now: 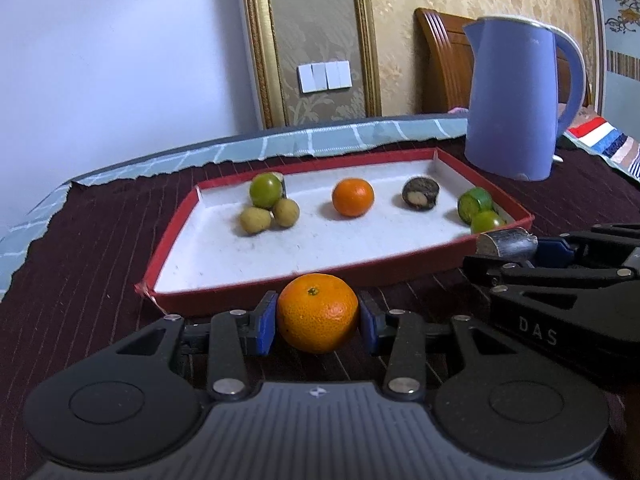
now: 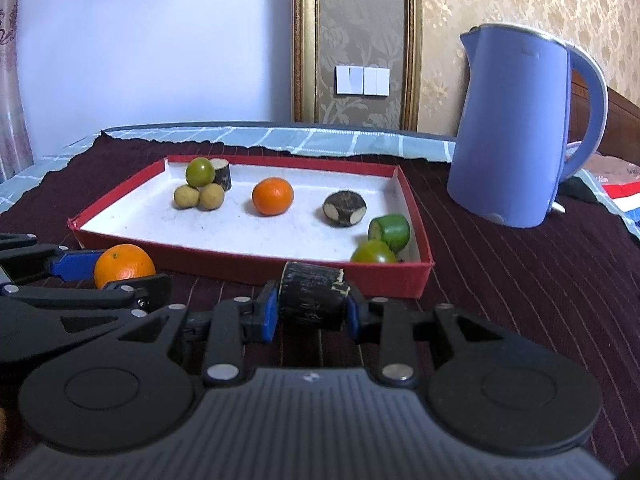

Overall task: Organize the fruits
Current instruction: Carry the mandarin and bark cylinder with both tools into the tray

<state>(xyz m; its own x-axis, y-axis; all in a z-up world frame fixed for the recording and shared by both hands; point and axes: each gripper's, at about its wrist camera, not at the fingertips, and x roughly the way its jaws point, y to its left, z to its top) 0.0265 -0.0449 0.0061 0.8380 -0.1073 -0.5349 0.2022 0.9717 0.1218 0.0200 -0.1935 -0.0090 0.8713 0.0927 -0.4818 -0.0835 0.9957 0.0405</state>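
Count: 2 oranges, 1 in left gripper (image 1: 318, 318), fingers clamped on held orange (image 1: 318, 312) at bottom centre, just in front of the tray's near wall; 1 tray orange (image 1: 353, 197) mid tray. Right gripper (image 2: 311, 311) fingers clamped on dark cut chunk (image 2: 312, 298), bottom centre, also just outside the tray (image 2: 248, 266). In tray: 2 green round fruits, 2 yellowish small ones, 1 green cut piece (image 2: 390, 231), 2 more dark chunks. Blue kettle (image 2: 516, 124) upper right, beside the tray. Dark striped cloth (image 2: 520, 300) on surface, wall switches (image 2: 362, 80) behind.
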